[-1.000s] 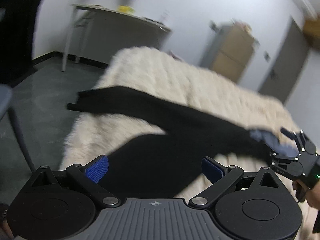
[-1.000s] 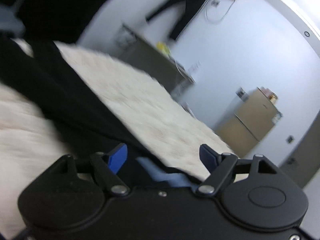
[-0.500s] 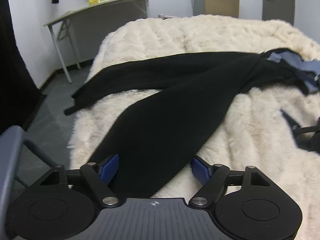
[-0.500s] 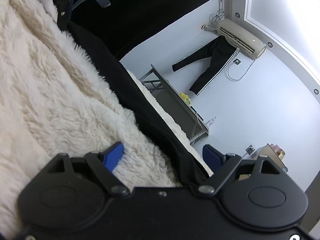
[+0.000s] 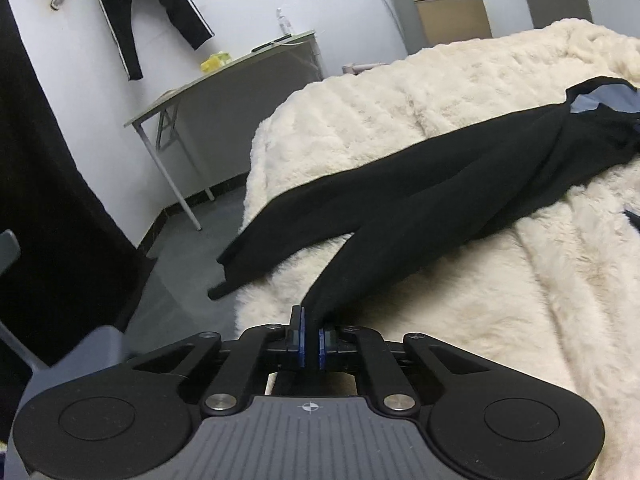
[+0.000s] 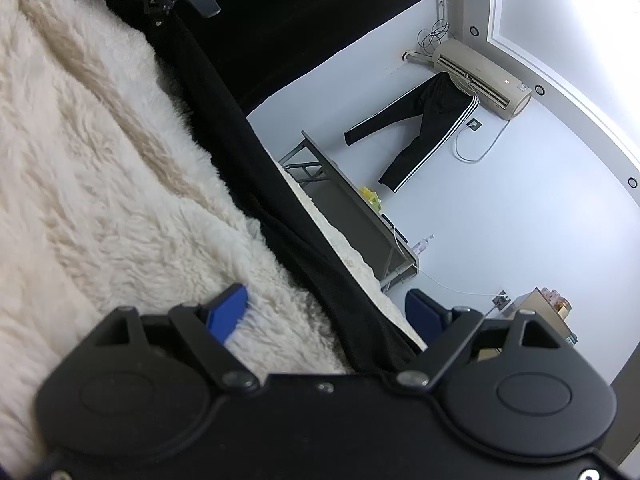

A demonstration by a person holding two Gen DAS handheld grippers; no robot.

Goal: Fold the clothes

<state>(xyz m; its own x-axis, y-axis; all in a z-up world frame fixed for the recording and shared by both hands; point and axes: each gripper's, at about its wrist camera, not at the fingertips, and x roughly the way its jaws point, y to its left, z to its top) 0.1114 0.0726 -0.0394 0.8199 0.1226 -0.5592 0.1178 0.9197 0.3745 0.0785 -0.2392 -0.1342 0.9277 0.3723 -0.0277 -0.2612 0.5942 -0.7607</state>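
Note:
Black trousers lie spread across a cream furry blanket on a bed, waist with grey lining at the right, legs running left. My left gripper is shut on the hem of the nearer leg, at the blanket's near edge. The farther leg's cuff hangs over the bed's left side. In the right wrist view my right gripper stands open, rolled sideways, low over the blanket, with the black trousers passing between its blue pads without being pressed.
A grey folding table stands by the wall left of the bed, with a yellow object and a bottle on it. Another pair of black striped trousers hangs on the wall under an air conditioner. Grey floor lies left of the bed.
My left gripper closed from wide open onto the near trouser leg's hem while rolling. My right gripper sank lower to the blanket, staying open.

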